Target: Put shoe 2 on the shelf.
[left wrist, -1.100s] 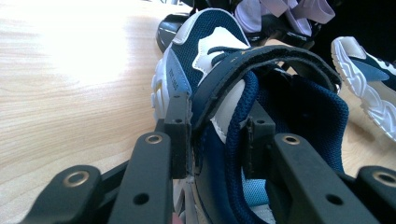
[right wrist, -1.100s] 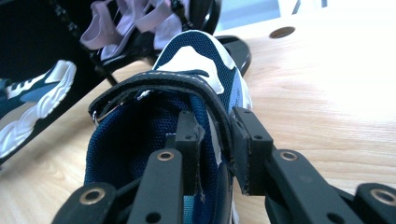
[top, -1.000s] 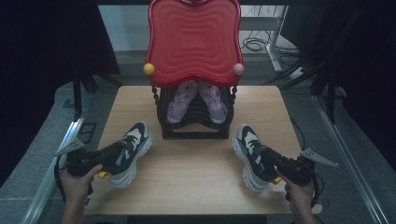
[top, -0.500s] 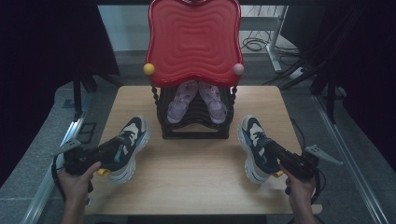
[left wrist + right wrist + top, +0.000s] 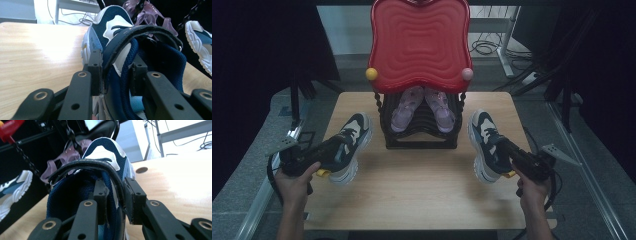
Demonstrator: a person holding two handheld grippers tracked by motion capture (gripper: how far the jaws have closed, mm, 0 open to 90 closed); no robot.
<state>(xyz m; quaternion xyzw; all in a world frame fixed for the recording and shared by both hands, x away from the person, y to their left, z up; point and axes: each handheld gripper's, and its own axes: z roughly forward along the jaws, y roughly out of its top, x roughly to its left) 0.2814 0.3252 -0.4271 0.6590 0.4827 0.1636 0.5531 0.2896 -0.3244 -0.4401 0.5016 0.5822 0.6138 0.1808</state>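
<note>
Two navy-and-white sneakers flank a black shoe rack (image 5: 419, 142) on the wooden table (image 5: 417, 190). My left gripper (image 5: 329, 152) is shut on the left sneaker (image 5: 354, 132). In the left gripper view, the left gripper (image 5: 115, 75) has one jaw outside the left sneaker's (image 5: 112, 32) side wall and one inside its opening. My right gripper (image 5: 512, 157) is shut on the right sneaker (image 5: 484, 137), and the right gripper (image 5: 117, 197) clamps the right sneaker's (image 5: 100, 165) side wall the same way. Both shoes point toward the rack and hang slightly above the tabletop.
The rack carries a wavy red top (image 5: 419, 45) with a yellow ball (image 5: 371, 74) and a pink ball (image 5: 467, 74) at its corners. A pair of purple sandals (image 5: 404, 107) sits inside it. Dark curtains and cables lie beyond the table's far edge.
Both hands have risen and moved toward the rack, carrying the sneakers with them. The two grips look the same as before.
</note>
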